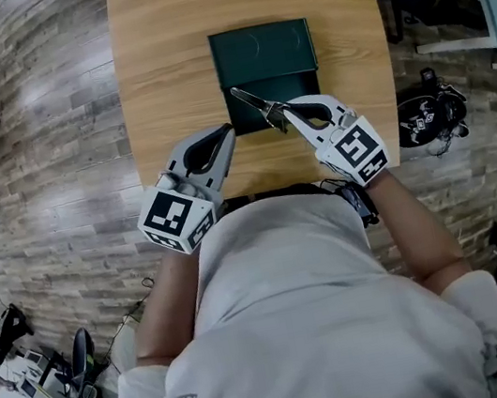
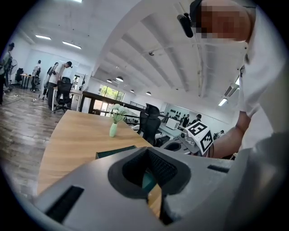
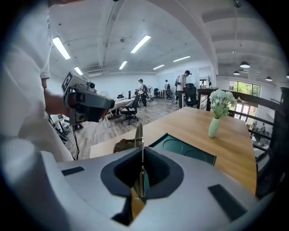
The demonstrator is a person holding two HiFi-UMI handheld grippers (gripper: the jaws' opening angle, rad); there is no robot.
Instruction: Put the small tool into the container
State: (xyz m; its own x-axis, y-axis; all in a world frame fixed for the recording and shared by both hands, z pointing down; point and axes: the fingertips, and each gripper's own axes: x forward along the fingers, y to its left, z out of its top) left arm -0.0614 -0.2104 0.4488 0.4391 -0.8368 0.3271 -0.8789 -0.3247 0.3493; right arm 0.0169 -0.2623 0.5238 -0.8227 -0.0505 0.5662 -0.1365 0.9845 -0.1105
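The wooden table [image 1: 168, 64] takes up the upper middle of the head view, with plank flooring around it. A dark green container [image 1: 263, 57] lies on it, midway between the left and right edges and close to the near edge. It is open, with its flat lid folded back towards the far edge.

The left tongs [image 1: 228, 130] sit at the near left corner of the container. In the left gripper view they [image 2: 148, 198] are closed tip to tip with nothing between them, and the green of the container [image 2: 115, 152] shows past them.

The right tongs [image 1: 284, 114] are at the container's near right side, closed on the small tool [image 1: 253, 100]. This thin metal piece juts from the tips towards the far left, over the open near part of the container. Whether it touches the container cannot be told. In the right gripper view the tool [image 3: 139, 135] stands upright, pinched between the jaws, with the container [image 3: 185, 151] just behind it.

A small pale green vase [image 3: 213, 126] holding white flowers stands near the table's far edge, well apart from the container.
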